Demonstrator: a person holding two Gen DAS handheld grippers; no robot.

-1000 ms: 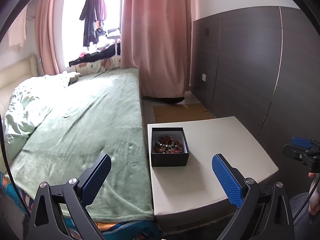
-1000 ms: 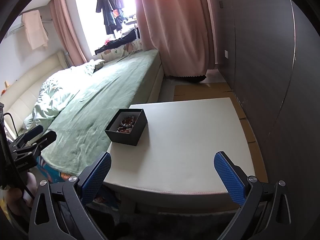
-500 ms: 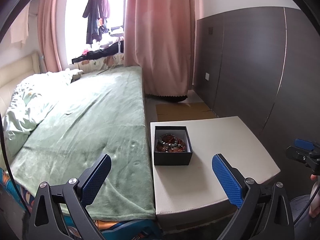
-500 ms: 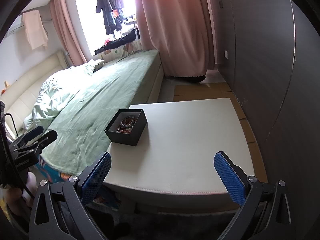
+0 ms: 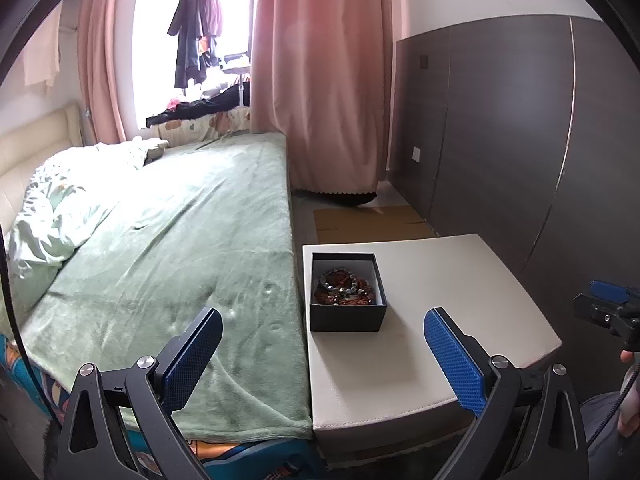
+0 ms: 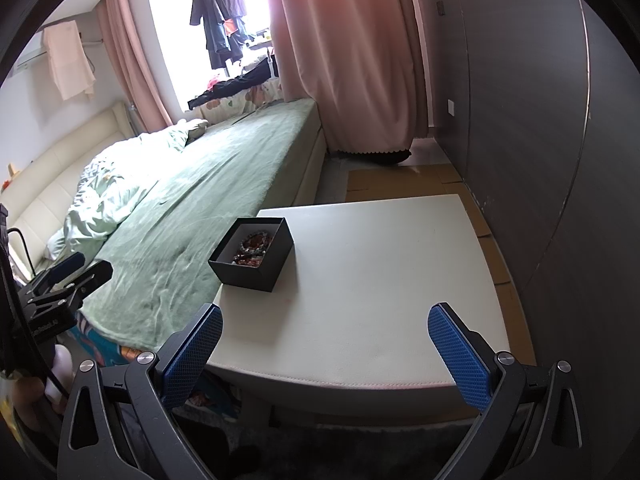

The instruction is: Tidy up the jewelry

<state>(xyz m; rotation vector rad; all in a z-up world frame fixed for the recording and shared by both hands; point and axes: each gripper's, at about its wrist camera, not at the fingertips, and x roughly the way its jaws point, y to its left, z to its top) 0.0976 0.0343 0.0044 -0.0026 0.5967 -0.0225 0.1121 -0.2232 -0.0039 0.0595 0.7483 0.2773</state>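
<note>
A small black open box (image 5: 346, 314) stands on the left part of a white low table (image 5: 448, 280). It holds a heap of beaded bracelets (image 5: 344, 285) in red, brown and grey. The box (image 6: 256, 264) and the bracelets (image 6: 254, 248) also show in the right wrist view on the table (image 6: 380, 260). My left gripper (image 5: 320, 354) is open and empty, held short of the table's near edge, facing the box. My right gripper (image 6: 326, 350) is open and empty, over the table's near edge, with the box ahead to its left.
A bed with a green blanket (image 5: 180, 240) runs along the table's left side. A dark wardrobe wall (image 5: 520, 140) stands to the right. Pink curtains (image 5: 328, 80) and flat cardboard (image 5: 368, 222) lie beyond the table.
The left gripper has swung slightly left and closer, so the box sits more central in its view. The right gripper has barely moved. Both stay open.
</note>
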